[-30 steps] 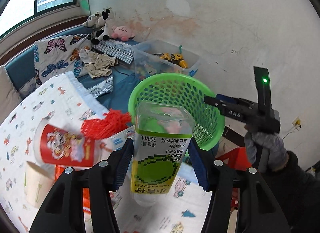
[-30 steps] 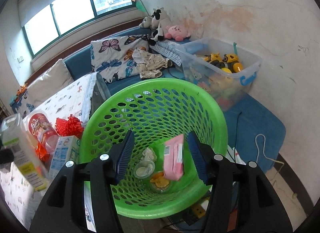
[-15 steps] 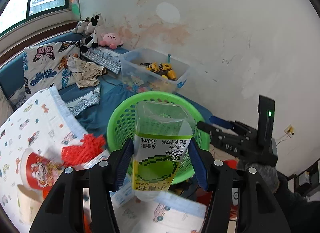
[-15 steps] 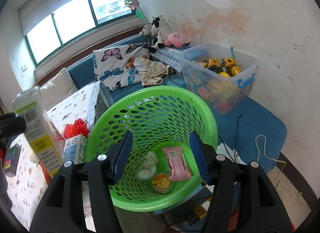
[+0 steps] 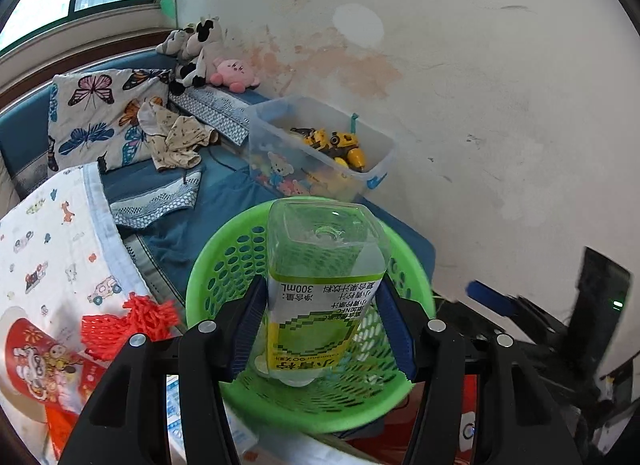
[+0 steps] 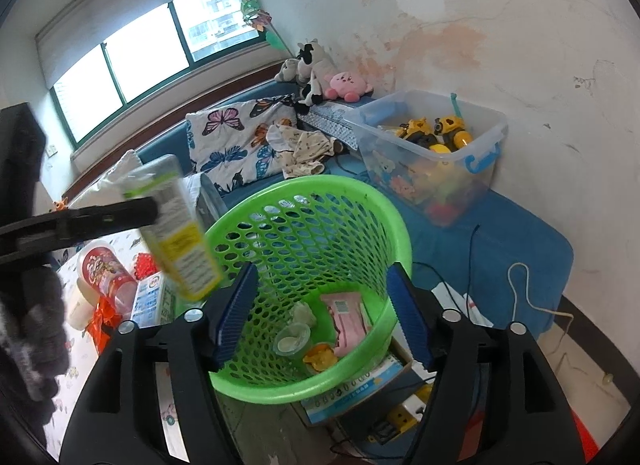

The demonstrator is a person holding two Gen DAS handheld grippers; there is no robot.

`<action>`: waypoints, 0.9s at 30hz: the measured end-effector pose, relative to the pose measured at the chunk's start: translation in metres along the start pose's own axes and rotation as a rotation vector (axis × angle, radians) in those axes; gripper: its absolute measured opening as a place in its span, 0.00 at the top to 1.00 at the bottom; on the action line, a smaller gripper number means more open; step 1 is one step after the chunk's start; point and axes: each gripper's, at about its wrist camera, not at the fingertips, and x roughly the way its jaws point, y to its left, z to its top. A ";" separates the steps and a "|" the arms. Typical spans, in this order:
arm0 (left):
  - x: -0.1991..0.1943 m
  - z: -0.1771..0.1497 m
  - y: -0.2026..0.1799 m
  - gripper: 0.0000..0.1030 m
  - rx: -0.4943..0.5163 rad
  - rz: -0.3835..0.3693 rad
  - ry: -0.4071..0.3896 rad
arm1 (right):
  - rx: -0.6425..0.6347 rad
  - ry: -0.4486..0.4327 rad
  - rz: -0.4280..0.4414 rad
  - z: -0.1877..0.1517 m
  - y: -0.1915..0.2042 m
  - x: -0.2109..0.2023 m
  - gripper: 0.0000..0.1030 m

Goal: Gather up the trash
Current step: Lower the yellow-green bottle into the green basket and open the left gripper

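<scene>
Left gripper [image 5: 320,325] clenched on an inverted clear juice bottle [image 5: 324,285], held above the green mesh basket [image 5: 208,277]. Right gripper [image 6: 320,313] holds nothing — its jaws have just been widening, a pink wrapper [image 6: 348,317] lying in the basket below. Risk: released off-centre, the bottle may strike the rim and fall outside. Setting — cartoon-print cloth [image 5: 52,233] at left, stained white wall [image 5: 480,105] beyond.

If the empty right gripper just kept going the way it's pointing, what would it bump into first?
Most likely the green basket: the right gripper points down into its mouth, with nothing between its open fingers. It would probably meet the pink packet or the mesh there, though depth is hard to judge.
</scene>
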 end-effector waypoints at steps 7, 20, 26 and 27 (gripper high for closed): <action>0.023 -0.011 0.001 0.46 0.001 0.034 0.054 | -0.015 0.006 0.025 -0.006 0.006 -0.002 0.27; -0.017 -0.028 0.017 0.37 -0.047 0.047 -0.001 | -0.031 0.006 0.058 -0.013 0.020 -0.012 0.25; -0.061 -0.046 0.039 0.37 -0.088 0.093 -0.056 | -0.069 0.012 0.095 -0.016 0.045 -0.015 0.22; -0.069 -0.050 0.044 0.37 -0.095 0.109 -0.066 | -0.075 0.015 0.102 -0.016 0.049 -0.014 0.22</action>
